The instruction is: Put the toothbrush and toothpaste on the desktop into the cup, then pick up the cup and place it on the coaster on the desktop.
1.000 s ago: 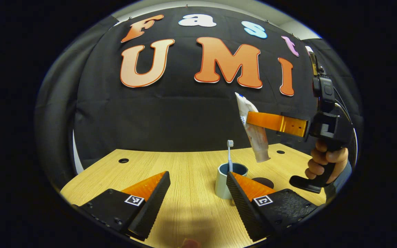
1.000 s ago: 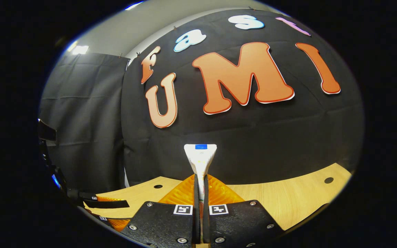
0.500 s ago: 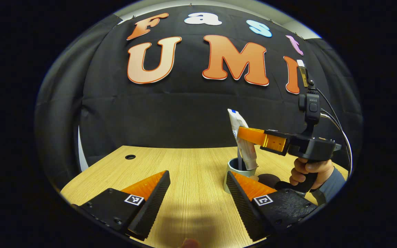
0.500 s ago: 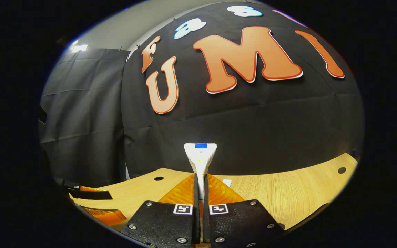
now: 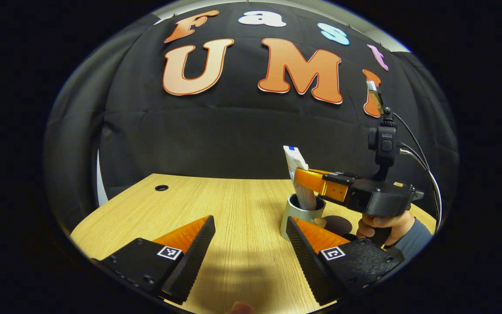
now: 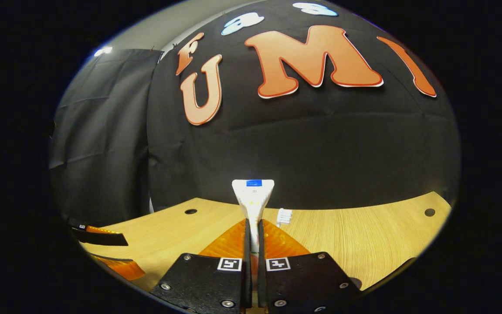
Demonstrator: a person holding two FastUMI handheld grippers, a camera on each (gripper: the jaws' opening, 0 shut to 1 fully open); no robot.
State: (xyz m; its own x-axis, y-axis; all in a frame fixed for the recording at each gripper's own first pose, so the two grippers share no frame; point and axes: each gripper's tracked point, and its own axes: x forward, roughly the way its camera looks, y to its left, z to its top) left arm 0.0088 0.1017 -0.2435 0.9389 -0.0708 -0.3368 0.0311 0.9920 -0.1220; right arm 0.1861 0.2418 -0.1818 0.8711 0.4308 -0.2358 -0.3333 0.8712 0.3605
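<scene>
My right tool (image 5: 305, 176) pinches the toothpaste (image 5: 295, 162) near its upper end, both fingers pressed flat against the tube, whose crimped end rises ahead in the right gripper view (image 6: 253, 196). The tube's lower end already sits inside the cup (image 5: 302, 214), which stands on the worktop (image 5: 233, 205) just beside one finger of my left tool (image 5: 251, 244); that tool hangs spread and empty, low over the worktop. The toothbrush (image 6: 283, 216) shows its bristle head just past the tube; I judge it to be standing in the cup. What is left, by my reading: releasing the tube, then carrying the cup to the coaster (image 5: 338, 224), the dark disc just beside it. The move is short; bare worktop lies open to the left, the near edge below my left tool.
</scene>
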